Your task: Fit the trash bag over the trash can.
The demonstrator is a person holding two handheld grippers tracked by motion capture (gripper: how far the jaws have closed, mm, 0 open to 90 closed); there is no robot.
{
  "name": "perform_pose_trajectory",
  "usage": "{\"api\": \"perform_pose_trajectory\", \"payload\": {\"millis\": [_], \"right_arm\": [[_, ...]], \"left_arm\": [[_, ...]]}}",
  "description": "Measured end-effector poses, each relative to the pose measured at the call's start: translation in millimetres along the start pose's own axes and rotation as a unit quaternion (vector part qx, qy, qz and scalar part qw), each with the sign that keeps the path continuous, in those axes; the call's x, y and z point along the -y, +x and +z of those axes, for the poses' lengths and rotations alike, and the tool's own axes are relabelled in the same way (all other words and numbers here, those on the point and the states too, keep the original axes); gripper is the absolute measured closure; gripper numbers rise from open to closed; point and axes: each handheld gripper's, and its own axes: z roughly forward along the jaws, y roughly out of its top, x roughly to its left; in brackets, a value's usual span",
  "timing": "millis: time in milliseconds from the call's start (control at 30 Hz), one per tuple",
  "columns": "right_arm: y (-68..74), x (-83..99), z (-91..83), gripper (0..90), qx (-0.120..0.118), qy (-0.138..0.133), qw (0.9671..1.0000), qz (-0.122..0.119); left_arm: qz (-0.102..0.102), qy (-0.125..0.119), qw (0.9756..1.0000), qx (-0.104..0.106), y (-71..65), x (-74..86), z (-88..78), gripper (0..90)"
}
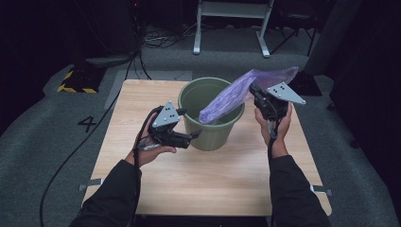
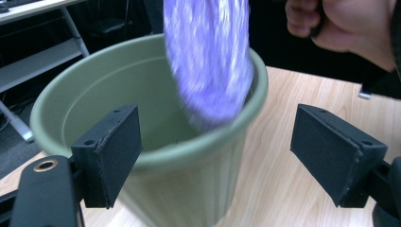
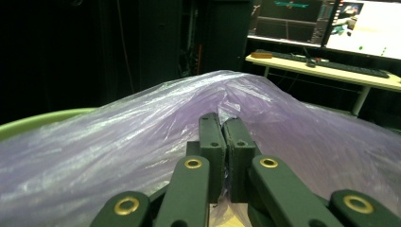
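Observation:
A green plastic bucket (image 1: 215, 135) stands upright at the middle of the wooden table (image 1: 208, 184). A purple plastic bag (image 1: 236, 92) slants from upper right down into the bucket's mouth, its lower end inside the rim. My right gripper (image 1: 255, 91) is shut on the bag's upper part, right of the bucket; its jaws pinch the film (image 3: 142, 137) in the right gripper view (image 3: 224, 124). My left gripper (image 1: 189, 124) is open, held at the bucket's left front side. Its pads (image 2: 111, 153) stand wide apart before the bucket wall (image 2: 184, 189), touching nothing. The bag (image 2: 208, 61) hangs into the bucket there.
A white metal frame (image 1: 231, 23) and cables lie on the grey floor beyond the table. A desk with monitors (image 3: 326, 23) shows in the right gripper view. The other hand (image 2: 350, 28) is seen at the upper right of the left gripper view.

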Motion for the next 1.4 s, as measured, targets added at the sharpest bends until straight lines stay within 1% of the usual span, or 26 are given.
{"api": "perform_pose_trajectory", "payload": {"millis": [33, 100, 133, 167, 200, 267, 367, 400, 467, 533, 600, 667, 700, 733, 800, 867, 900, 967, 1000, 1033, 1133, 1167, 1200, 1233, 1300, 1400], "right_arm": [[0.0, 0.0, 0.0, 88.6, 0.0, 0.0, 1.0, 0.0], [2.9, 2.3, -0.5, 88.4, -0.01, 0.004, 0.9999, -0.005], [4.6, 3.2, -0.9, 88.5, -0.013, 0.005, 0.9999, -0.009], [8.4, 4.6, -1.8, 88.4, -0.022, 0.008, 0.9996, -0.018], [8.4, 4.6, -1.8, 88.4, -0.022, 0.008, 0.9996, -0.018], [13.6, 6.8, -3.4, 88.2, -0.031, 0.011, 0.9989, -0.033], [15.7, 8.3, -4.1, 88.2, -0.036, 0.015, 0.9985, -0.038], [16.4, 9.3, -4.6, 88.1, -0.04, 0.015, 0.9983, -0.039], [17.0, 10.5, -5.3, 88.1, -0.042, 0.018, 0.9981, -0.043], [16.9, 11.9, -6.5, 88.0, -0.049, 0.017, 0.9977, -0.043], [16.5, 12.6, -7.8, 87.7, -0.056, 0.016, 0.9974, -0.042], [16.2, 13.2, -9.1, 87.6, -0.061, 0.014, 0.9972, -0.04], [16.2, 13.8, -10.0, 87.6, -0.064, 0.014, 0.997, -0.042], [16.2, 14.2, -10.3, 87.6, -0.065, 0.013, 0.9968, -0.043], [16.5, 16.1, -11.0, 87.6, -0.073, 0.016, 0.9962, -0.045], [17.7, 17.3, -11.4, 87.6, -0.079, 0.018, 0.9955, -0.048], [17.7, 17.3, -11.4, 87.6, -0.079, 0.018, 0.9955, -0.048], [19.3, 18.6, -12.2, 87.6, -0.087, 0.018, 0.9948, -0.05], [20.0, 19.2, -12.5, 87.6, -0.09, 0.02, 0.9945, -0.051], [21.1, 19.8, -12.7, 87.6, -0.093, 0.022, 0.994, -0.053], [23.1, 21.0, -12.9, 87.6, -0.1, 0.025, 0.993, -0.057], [23.7, 21.3, -13.0, 87.6, -0.102, 0.026, 0.9927, -0.059], [24.7, 21.7, -12.9, 87.5, -0.107, 0.027, 0.992, -0.06], [25.5, 21.9, -12.7, 87.3, -0.11, 0.028, 0.9916, -0.061], [27.6, 22.4, -12.6, 87.2, -0.117, 0.031, 0.9905, -0.066], [30.4, 22.1, -12.6, 86.8, -0.124, 0.033, 0.989, -0.073]], "left_arm": [[-0.001, 0.0, 1.0, 0.001, 0.3, -2.9, 3.3, 16.7], [0.005, 0.003, 1.0, -0.001, 0.6, -8.3, 10.4, 16.7], [0.007, 0.006, 1.0, -0.003, 0.7, -10.8, 14.0, 16.7], [0.009, 0.007, 0.9999, -0.004, 0.9, -13.3, 17.3, 16.9], [0.012, 0.01, 0.9999, -0.006, 1.1, -15.5, 20.7, 16.9], [0.018, 0.015, 0.9996, -0.015, 1.7, -19.3, 26.8, 17.4], [0.023, 0.026, 0.9993, -0.014, 5.0, -23.9, 36.2, 18.3], [0.024, 0.03, 0.9991, -0.019, 6.4, -25.0, 39.1, 18.7], [0.022, 0.04, 0.9986, -0.026, 9.9, -26.5, 43.8, 23.6], [0.022, 0.045, 0.9983, -0.028, 14.9, -27.0, 48.1, 36.9], [0.029, 0.05, 0.9979, -0.029, 18.1, -27.1, 50.5, 50.8], [0.043, 0.057, 0.9965, -0.043, 21.1, -27.6, 53.3, 58.8], [0.046, 0.06, 0.9961, -0.046, 22.4, -27.7, 54.2, 63.4], [0.046, 0.064, 0.9956, -0.051, 25.1, -27.9, 56.1, 66.1], [0.041, 0.072, 0.995, -0.056, 29.1, -27.9, 59.8, 67.4], [0.033, 0.081, 0.9939, -0.067, 33.7, -28.1, 63.9, 64.3], [0.027, 0.081, 0.9935, -0.074, 35.8, -28.1, 65.4, 64.3], [0.006, 0.083, 0.9924, -0.09, 39.7, -28.2, 68.6, 54.4], [-0.004, 0.084, 0.9923, -0.091, 41.8, -28.0, 69.5, 47.5], [-0.01, 0.079, 0.9934, -0.082, 42.7, -27.5, 69.5, 41.9], [-0.02, 0.057, 0.9967, -0.054, 42.9, -27.4, 66.5, 30.7], [-0.026, 0.036, 0.9987, -0.024, 42.2, -28.1, 63.8, 28.9], [-0.025, 0.028, 0.9992, -0.011, 40.8, -28.9, 62.9, 27.5], [-0.019, 0.023, 0.9995, -0.005, 38.8, -30.1, 62.8, 25.9], [-0.002, 0.026, 0.9997, 0.001, 33.1, -33.1, 64.6, 25.5], [0.022, 0.038, 0.999, 0.006, 23.9, -37.6, 70.0, 25.8]]}}
